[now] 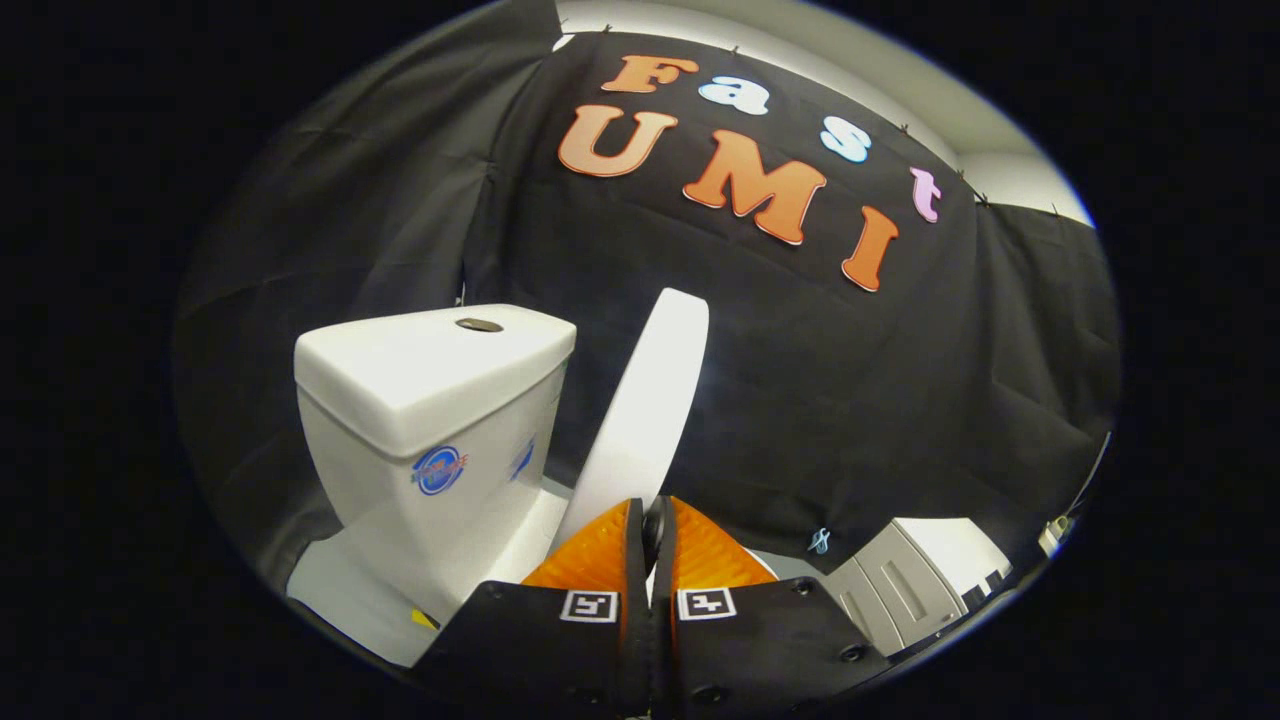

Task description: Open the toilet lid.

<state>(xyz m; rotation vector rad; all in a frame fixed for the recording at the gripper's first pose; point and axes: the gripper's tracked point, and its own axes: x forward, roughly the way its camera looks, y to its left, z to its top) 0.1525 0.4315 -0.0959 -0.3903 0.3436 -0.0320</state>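
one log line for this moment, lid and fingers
stage: lid raised | toilet lid: tilted up beside tank | gripper: fingers nearly closed around lid's edge, contact unclear | flush button: untouched

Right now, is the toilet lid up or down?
Up: the lid stands raised beside the tank, its edge between the gripper's fingers.
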